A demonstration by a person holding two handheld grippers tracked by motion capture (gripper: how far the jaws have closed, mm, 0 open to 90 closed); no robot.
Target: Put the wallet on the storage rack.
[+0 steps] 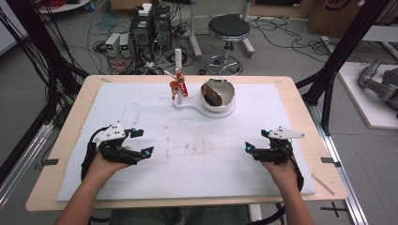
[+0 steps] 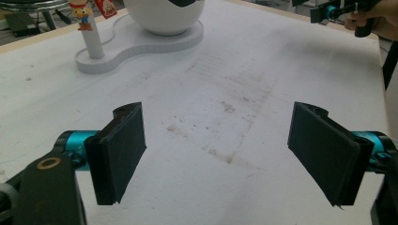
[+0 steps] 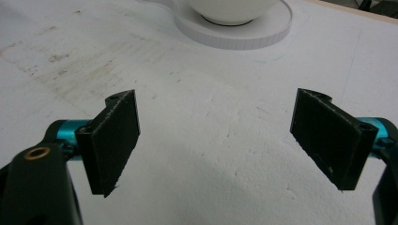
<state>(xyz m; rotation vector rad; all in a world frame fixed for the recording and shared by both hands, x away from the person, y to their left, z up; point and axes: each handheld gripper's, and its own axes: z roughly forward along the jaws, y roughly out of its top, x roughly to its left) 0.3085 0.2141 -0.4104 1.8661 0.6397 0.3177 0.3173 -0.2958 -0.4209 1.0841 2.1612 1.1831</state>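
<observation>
I hold left gripper (image 1: 141, 143) and right gripper (image 1: 257, 142) low over white foam-covered counter (image 1: 141, 112), fingers wide, empty, apparently ready. Likely target, glossy white egg-shaped bowl (image 1: 217, 95) on white stand (image 1: 199, 107), sits far-centre, well apart.

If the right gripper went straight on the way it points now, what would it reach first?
Probably the white base under the bowl; the right gripper, open, has just bare white table cover before that. Depth is hard to judge.
</observation>
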